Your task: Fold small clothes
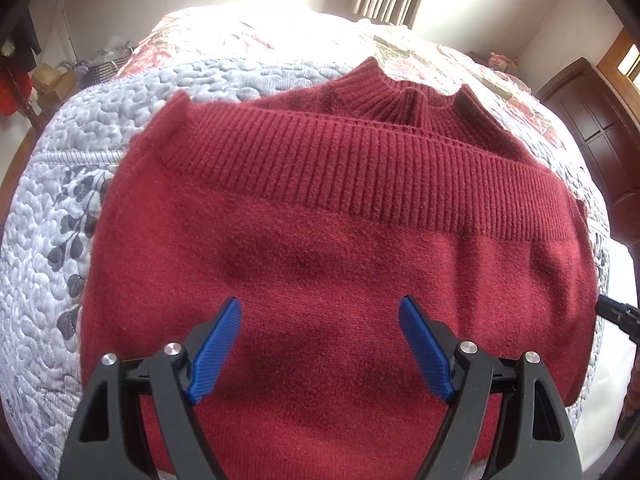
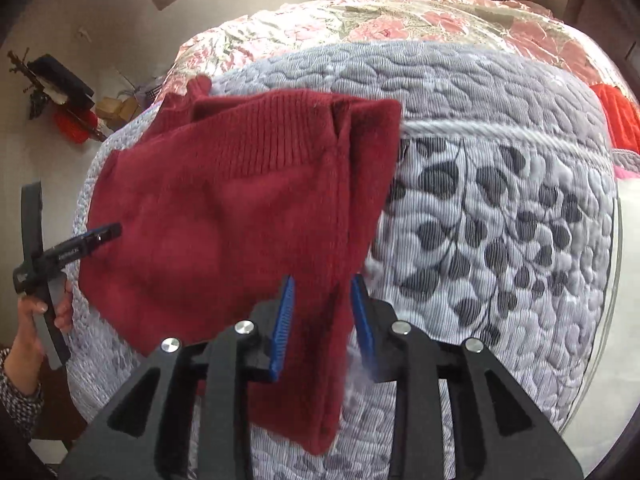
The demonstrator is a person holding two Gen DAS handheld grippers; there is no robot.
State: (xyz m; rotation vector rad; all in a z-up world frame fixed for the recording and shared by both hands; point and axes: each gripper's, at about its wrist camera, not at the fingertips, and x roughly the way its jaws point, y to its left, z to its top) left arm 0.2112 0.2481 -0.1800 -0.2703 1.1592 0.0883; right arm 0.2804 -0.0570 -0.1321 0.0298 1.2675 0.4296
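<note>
Dark red knit sweater point(image 1: 340, 264) lay folded on grey quilt point(image 1: 48, 208), left gripper point(image 1: 320, 344) spread wide above its middle, right gripper point(image 2: 322, 320) straddled its right edge, grip uncertain, bare quilt beyond that edge.

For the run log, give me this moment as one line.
left gripper: open over sweater | right gripper: around sweater edge, closure unclear | sweater: folded on quilt

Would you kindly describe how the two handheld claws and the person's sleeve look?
Both the left claw and right claw have black frames with triangular cut-outs, silver round pivot pins and ribbed blue pads. The sleeve is a dark, speckled black-and-white fabric.
</note>
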